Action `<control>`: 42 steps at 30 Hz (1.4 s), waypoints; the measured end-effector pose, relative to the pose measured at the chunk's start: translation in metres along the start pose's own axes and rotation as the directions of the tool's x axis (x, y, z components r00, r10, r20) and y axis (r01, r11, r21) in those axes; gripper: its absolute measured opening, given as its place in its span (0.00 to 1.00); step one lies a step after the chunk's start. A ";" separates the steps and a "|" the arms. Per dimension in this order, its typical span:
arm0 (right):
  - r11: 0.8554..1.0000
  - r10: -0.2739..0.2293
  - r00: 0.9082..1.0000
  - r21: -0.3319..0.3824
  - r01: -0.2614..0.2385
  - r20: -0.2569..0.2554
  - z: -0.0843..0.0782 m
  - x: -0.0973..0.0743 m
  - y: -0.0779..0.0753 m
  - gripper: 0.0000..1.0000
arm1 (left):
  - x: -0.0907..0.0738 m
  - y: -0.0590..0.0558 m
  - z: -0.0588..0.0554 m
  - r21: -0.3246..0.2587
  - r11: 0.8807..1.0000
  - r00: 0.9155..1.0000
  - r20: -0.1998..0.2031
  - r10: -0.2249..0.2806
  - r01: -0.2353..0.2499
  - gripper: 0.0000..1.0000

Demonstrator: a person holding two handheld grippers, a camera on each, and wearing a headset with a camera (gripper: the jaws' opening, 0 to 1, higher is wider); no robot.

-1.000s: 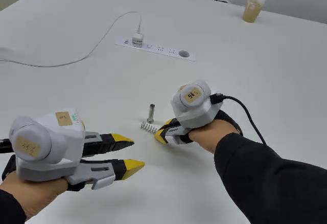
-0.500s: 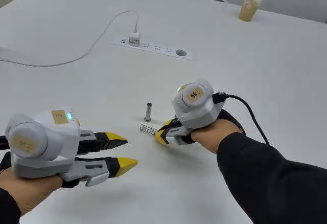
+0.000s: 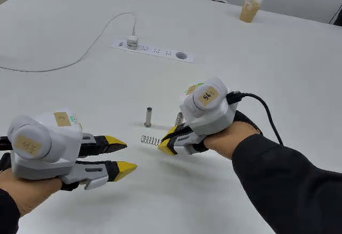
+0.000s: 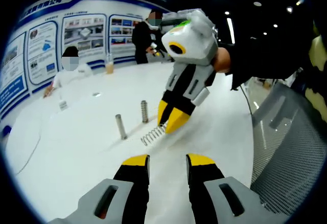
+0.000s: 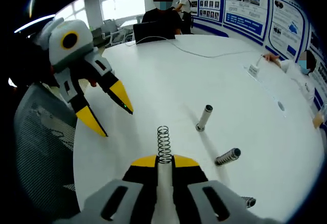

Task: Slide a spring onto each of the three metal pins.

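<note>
Right gripper (image 3: 164,146): yellow-tipped fingers pinched narrow on one end of a coiled silver metal spring (image 3: 150,140). The spring sticks out sideways from the fingertips, low at the white counter (image 3: 256,73). It is just in front of the bare silver metal pin (image 3: 148,116), close but not on it. Cannot tell if the spring's free end touches the counter.

The bare pin stands upright on the counter. A second silver metal pin (image 3: 179,118), with a spring on it, stands upright just right of the bare pin, partly behind the right gripper.

Left gripper (image 3: 121,154): well left of the bare pin and nearer the person, above the counter. Its fingers are spread wide with nothing between them, tips aimed toward the bare pin's side. In the left gripper view the gap between its own fingers frames the held spring and the bare pin beyond.

A white power strip (image 3: 155,51) with a plug and cable lies far beyond the bare pin. A clear plastic cup of brown drink (image 3: 250,5) stands farther still, beyond and right of the bare pin.
</note>
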State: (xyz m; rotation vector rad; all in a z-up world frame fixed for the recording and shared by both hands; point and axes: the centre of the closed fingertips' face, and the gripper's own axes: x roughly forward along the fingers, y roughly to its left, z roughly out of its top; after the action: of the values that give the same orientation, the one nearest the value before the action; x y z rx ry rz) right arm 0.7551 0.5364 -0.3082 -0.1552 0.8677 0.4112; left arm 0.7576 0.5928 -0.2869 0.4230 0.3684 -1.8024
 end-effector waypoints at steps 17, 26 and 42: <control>0.987 0.116 0.989 -0.099 -0.125 -0.097 -0.002 -0.018 0.045 0.11 | 0.012 -0.015 -0.001 0.122 0.991 0.998 -0.045 -0.050 0.056 0.27; 0.979 0.144 0.981 -0.124 -0.160 -0.127 0.003 -0.021 0.059 0.11 | 0.016 -0.025 -0.003 0.205 0.974 0.994 -0.069 -0.080 0.093 0.19; 0.978 0.125 0.990 -0.157 -0.134 -0.064 0.031 -0.037 0.062 0.11 | 0.017 -0.025 -0.001 0.218 0.972 0.995 -0.050 -0.083 0.092 0.11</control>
State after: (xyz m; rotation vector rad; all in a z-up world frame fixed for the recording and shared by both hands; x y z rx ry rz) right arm 0.7300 0.5916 -0.2576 -0.2608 0.9001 0.6021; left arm 0.7290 0.5848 -0.2947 0.6078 0.2179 -1.9310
